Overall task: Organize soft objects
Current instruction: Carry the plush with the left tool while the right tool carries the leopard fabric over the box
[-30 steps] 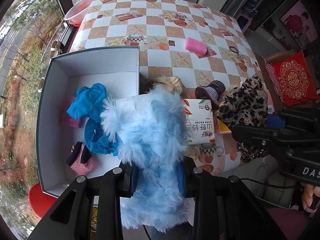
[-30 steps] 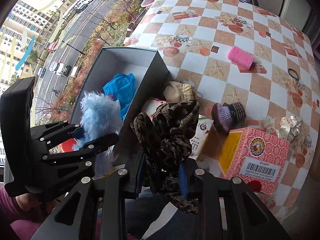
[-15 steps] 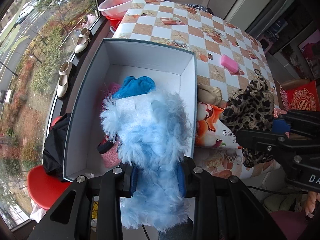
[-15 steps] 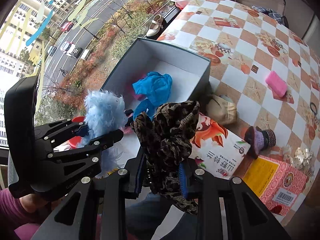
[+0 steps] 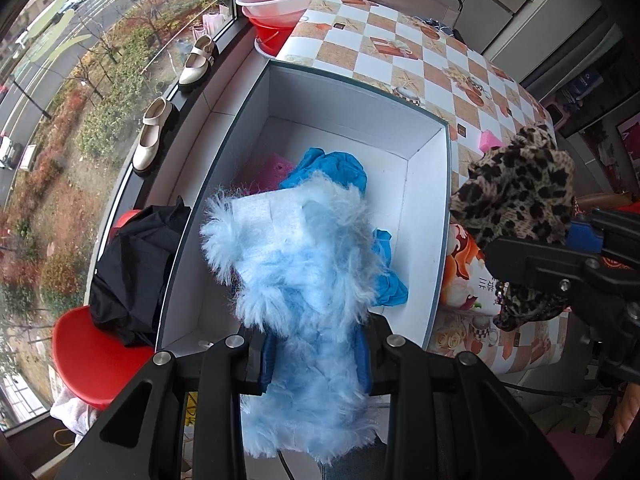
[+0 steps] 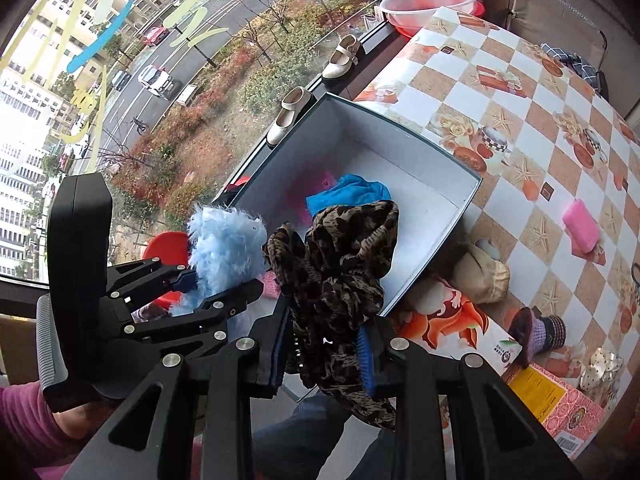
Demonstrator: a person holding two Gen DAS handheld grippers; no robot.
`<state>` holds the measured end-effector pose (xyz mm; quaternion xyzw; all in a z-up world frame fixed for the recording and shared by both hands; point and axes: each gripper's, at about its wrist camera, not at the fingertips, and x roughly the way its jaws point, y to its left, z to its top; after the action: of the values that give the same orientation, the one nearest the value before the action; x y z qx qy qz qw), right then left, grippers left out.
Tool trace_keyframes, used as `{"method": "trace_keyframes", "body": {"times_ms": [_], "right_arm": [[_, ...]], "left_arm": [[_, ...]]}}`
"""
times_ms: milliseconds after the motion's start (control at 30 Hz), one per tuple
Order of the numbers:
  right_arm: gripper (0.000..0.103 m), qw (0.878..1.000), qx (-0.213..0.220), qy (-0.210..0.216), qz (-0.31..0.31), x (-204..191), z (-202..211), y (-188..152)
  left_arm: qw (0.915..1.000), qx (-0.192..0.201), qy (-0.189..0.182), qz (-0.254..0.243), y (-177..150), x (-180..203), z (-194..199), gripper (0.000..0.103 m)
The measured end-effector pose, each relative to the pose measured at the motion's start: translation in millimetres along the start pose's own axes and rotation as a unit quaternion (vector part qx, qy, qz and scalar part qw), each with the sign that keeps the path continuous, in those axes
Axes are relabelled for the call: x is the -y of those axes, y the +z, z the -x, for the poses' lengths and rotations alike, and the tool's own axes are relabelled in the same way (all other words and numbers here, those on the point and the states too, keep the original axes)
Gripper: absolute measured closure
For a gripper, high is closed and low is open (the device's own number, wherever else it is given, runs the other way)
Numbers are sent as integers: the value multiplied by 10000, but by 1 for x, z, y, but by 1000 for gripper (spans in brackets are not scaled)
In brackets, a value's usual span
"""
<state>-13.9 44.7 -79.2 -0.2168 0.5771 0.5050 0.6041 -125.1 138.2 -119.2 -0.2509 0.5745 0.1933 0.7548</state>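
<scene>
Left wrist view showed the left gripper (image 5: pixel 316 354) clamped on blue fur (image 5: pixel 304 280) above the box (image 5: pixel 438 240); right gripper (image 6: pixel 324 356) pinched leopard cloth (image 6: pixel 340 264) nearby. Advised releasing low inside.

Your fluffy blue piece (image 5: pixel 304 280) covers most of the white box (image 5: pixel 424 208) floor in the left wrist view, including the near wall's inner face. Only a corner of the pink item (image 5: pixel 272 168) shows behind the blue cloth (image 5: pixel 336 166); its shape cannot be told. Your leopard-print cloth (image 6: pixel 340 272) hides the box's near corner in the right wrist view. The printed carton (image 6: pixel 452 324) lies partly under the box edge, its text too small to read. The red patterned box (image 6: pixel 560 408) is cut off by the lower right edge.
</scene>
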Motion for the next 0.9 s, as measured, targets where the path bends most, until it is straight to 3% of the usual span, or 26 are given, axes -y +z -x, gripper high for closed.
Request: {"method": "trace_keyframes", "body": {"times_ms": [900], "right_arm": [[73, 9998, -179, 25, 80, 0, -13, 21]], "left_arm": [[9999, -53, -106, 35, 8, -1, -7, 69]]}}
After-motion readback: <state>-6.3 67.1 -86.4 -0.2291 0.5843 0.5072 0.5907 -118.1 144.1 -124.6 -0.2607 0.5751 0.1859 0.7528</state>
